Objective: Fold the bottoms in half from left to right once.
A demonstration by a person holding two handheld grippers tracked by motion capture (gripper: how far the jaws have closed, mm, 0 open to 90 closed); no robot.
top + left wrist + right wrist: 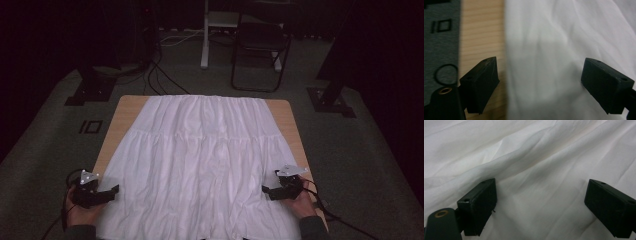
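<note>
A white tiered skirt (200,165) lies spread flat across a light wooden bench (129,107), seen from above in a dim room with dark floor around it. The narrow gathered waistband lies at the far edge of the bench and the cloth widens toward the person, so that its near hem reaches the bench's front edge and covers most of the wood; bare strips of bench show along the far left and far right sides. 2 hands come in from the bottom of the high view, each holding a black tool. The left tongs (112,191) sit at the skirt's near left edge, pointing inward toward the cloth. In the left gripper view, the left tongs (540,82) stand wide apart: 1 jaw is over the bare wood just beside the skirt's edge, the other over the white fabric (564,50), and nothing is pinched between them. The right tongs (267,192) sit at the skirt's near right edge, also pointing inward. In the right gripper view, the right tongs (540,205) are likewise spread wide above softly creased white cloth (536,157), with no fold caught between them; whether the jaw tips touch the fabric is hard to tell from this close, slightly blurred angle. Behind the bench, a dark folding chair (260,47) stands on the floor, with cables (160,75) trailing nearby
</note>
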